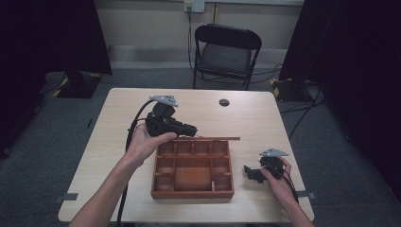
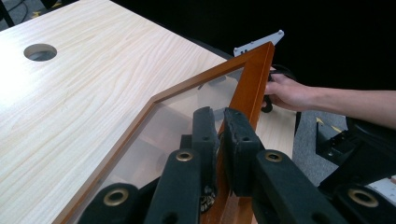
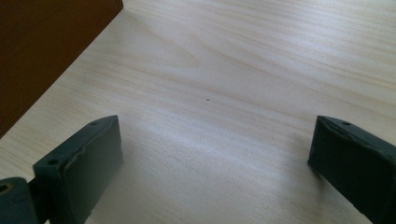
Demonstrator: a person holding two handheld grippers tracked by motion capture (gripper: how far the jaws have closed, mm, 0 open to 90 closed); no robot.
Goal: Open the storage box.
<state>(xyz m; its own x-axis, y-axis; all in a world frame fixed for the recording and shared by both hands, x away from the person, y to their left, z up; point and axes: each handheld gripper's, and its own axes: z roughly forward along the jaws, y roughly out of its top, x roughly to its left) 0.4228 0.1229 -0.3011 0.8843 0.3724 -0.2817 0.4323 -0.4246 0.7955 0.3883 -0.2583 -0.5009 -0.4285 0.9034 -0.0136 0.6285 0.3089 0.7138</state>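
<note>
pale wood surface (image 1: 118, 156) carries a reddish compartment box (image 1: 193, 170) near its front edge. its glazed lid (image 2: 196, 98) is lifted at the box's far side, frame edge pinched between the clamped jaws of the left gripper (image 2: 219, 126). the grip sits on a thin rail, so the lid could twist loose and drop back onto the box if the wrist rolls. left hand (image 1: 146, 142) is raised over the box's far left corner; right gripper (image 1: 253, 174) rests low beside the box, jaws wide apart, holding nothing.
</note>
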